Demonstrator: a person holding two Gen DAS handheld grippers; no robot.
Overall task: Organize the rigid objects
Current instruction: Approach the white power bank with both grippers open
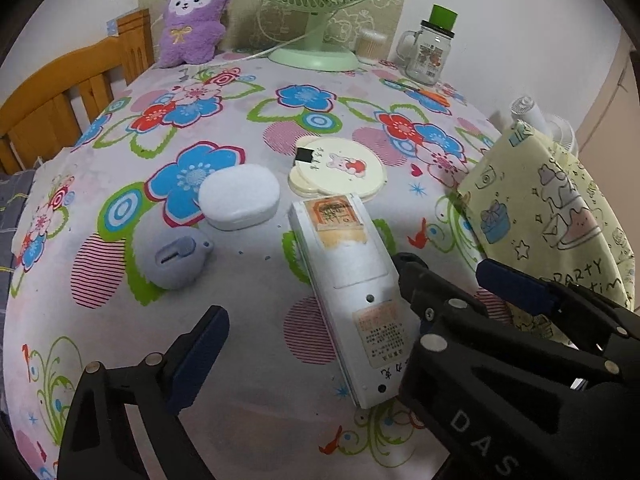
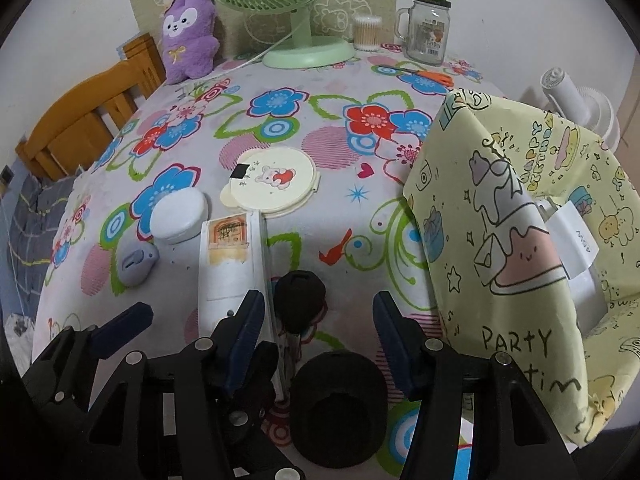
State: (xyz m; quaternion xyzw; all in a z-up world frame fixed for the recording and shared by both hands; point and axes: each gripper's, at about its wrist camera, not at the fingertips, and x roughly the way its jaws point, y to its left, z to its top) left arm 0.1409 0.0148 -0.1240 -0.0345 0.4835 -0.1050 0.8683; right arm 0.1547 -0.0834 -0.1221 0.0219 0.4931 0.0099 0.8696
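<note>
A white remote [image 1: 344, 280] [image 2: 230, 264] lies lengthwise on the flowered tablecloth [image 1: 120, 320]. My left gripper [image 1: 310, 286] stands open and wide astride its near end, the left finger [image 1: 200, 356] well clear of it. My right gripper [image 2: 318, 304] is open around a black foam-covered object [image 2: 300, 300], its pads not touching. A second black round piece [image 2: 338, 400] lies nearer the camera. Beyond are a white oval case [image 1: 239, 196] [image 2: 180, 216], a small grey-blue gadget [image 1: 178, 258] [image 2: 136, 264] and a cream round compact [image 1: 338, 170] [image 2: 272, 180].
A yellow printed bag [image 2: 512, 240] [image 1: 548, 208] stands open at the right with a white item inside. At the back are a green fan [image 2: 308, 48], a purple plush [image 2: 188, 36], a glass jar [image 2: 426, 28], cotton swabs [image 2: 366, 32] and orange scissors [image 2: 428, 76]. A wooden chair [image 2: 80, 128] stands left.
</note>
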